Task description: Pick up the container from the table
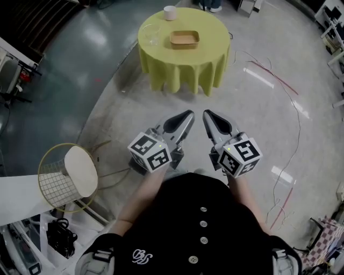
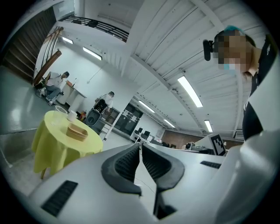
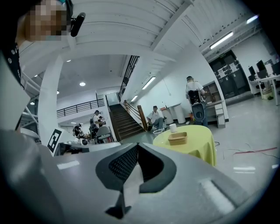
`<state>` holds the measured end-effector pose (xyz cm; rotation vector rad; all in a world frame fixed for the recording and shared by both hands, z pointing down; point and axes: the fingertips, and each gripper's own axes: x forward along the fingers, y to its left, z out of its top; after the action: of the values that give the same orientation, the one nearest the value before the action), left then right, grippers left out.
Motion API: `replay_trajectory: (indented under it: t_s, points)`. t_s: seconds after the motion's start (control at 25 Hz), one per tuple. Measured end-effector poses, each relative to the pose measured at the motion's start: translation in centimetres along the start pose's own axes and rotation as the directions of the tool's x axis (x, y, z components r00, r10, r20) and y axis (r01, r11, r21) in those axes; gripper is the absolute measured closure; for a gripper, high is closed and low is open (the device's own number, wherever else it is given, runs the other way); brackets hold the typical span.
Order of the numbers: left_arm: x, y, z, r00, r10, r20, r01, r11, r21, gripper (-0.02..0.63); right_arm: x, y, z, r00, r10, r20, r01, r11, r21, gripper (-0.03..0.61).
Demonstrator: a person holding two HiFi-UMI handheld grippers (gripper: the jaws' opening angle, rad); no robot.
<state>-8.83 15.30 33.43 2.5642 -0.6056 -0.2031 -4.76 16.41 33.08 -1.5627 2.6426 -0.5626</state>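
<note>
A stack of tan rectangular containers (image 1: 185,38) sits on a round table with a yellow cloth (image 1: 161,59), far ahead of me. The same stack shows as the tan containers (image 2: 77,131) in the left gripper view and the tan containers (image 3: 177,138) in the right gripper view. My left gripper (image 1: 190,114) and right gripper (image 1: 206,113) are held side by side over the floor, well short of the table. Both are shut with nothing between their jaws: left gripper (image 2: 140,146), right gripper (image 3: 137,145).
On the table also stand a white cup (image 1: 170,12) and a clear glass bowl (image 1: 151,34). A wire basket with a white lid (image 1: 67,174) is on the floor at my left. Red and white cables (image 1: 274,75) trail across the floor on the right. People sit and stand (image 3: 155,116) beyond the table.
</note>
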Motion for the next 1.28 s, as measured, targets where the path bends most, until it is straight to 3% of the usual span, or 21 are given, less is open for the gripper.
replay_trajectory:
  t_s: [0.48, 1.0, 1.28]
  points:
    - [5.6, 8.5, 5.2, 0.999, -0.042, -0.028, 0.043, 0.999, 0.004, 0.586, 10.0, -4.8, 3.1, 0.999, -0.042, 0.013, 0.042, 0.999, -0.014, 0.575]
    - [8.2, 9.5, 3.4, 0.993, -0.067, -0.094, 0.063, 0.997, -0.052, 0.586, 10.3, -7.9, 2.2, 0.996, -0.092, -0.019, 0.093, 0.995, 0.043, 0.575]
    - [9.6, 11.6, 3.8, 0.994, -0.048, -0.093, 0.043, 0.998, -0.052, 0.586, 12.3, -9.6, 2.2, 0.996, -0.077, -0.036, 0.078, 0.996, 0.047, 0.574]
